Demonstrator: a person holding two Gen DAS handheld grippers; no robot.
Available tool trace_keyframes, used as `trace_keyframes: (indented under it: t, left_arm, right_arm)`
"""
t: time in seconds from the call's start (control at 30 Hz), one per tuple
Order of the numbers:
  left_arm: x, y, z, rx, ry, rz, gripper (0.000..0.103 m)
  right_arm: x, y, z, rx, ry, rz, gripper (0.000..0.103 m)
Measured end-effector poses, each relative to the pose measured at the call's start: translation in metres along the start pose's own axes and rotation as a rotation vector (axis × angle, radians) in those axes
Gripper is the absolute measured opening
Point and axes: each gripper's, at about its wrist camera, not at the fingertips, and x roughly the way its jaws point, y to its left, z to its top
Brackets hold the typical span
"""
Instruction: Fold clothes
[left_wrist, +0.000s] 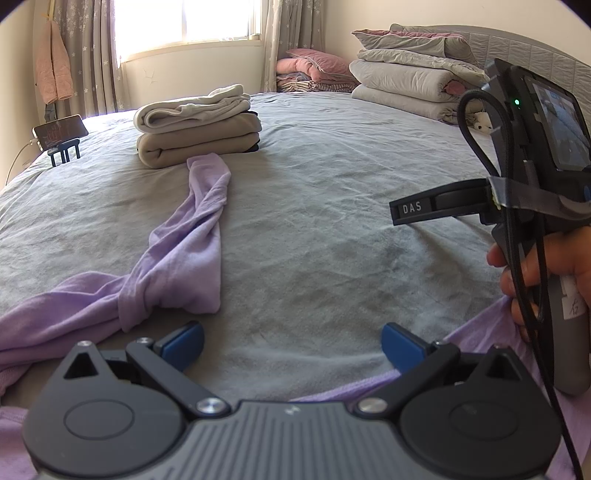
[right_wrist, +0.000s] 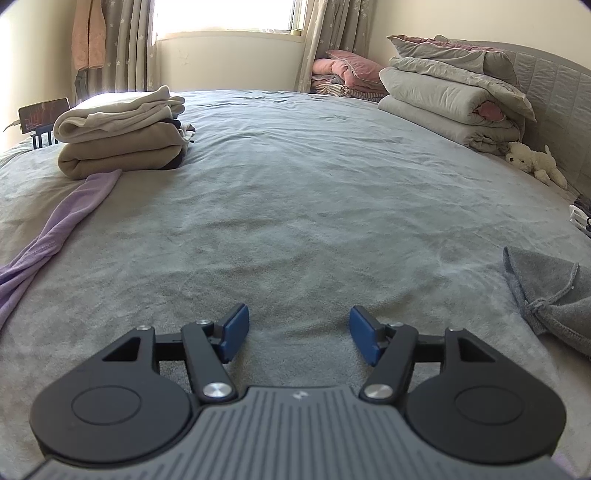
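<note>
A lilac garment (left_wrist: 184, 258) lay spread and twisted across the near left of a grey bedspread (left_wrist: 332, 184), one long sleeve running up the bed until its cuff reached the foot of a stack of folded clothes (left_wrist: 197, 125) in cream and tan. More of the lilac cloth lay under and beside the left gripper (left_wrist: 291, 345), whose blue pads (left_wrist: 184, 343) stood wide apart over bare bedspread with nothing between them. To its right, a person's hand (left_wrist: 546, 273) held the handle of the other tool, close to an edge of the lilac cloth.

From the right wrist camera, the right gripper (right_wrist: 297, 332) likewise hung above the bedspread with its jaws parted and empty, and clear of the garment, which showed only as a lilac strip at the far left. A grey towel (right_wrist: 554, 295) lay crumpled at the right edge. Folded quilts (right_wrist: 450, 96) were piled by the padded headboard, a white plush toy (right_wrist: 535, 162) below them. A phone on a small stand (left_wrist: 61, 131) sat at the far left corner, beneath a curtained window (left_wrist: 184, 22).
</note>
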Motion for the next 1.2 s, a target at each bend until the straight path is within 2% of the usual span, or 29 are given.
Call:
trace_keyframes:
  t: [0.6, 1.13, 1.2]
  left_arm:
    - [0.000, 0.000, 0.000, 0.000, 0.000, 0.000, 0.103]
    - [-0.001, 0.001, 0.002, -0.013, 0.009, -0.008, 0.103]
    - [-0.005, 0.004, 0.005, -0.036, -0.002, 0.014, 0.103]
  right_arm:
    - [-0.007, -0.010, 0.003, 0.031, 0.030, 0.088, 0.073]
    - [-0.010, -0.002, 0.024, 0.053, 0.111, 0.361, 0.073]
    - [-0.010, -0.001, 0.025, 0.056, 0.113, 0.387, 0.073]
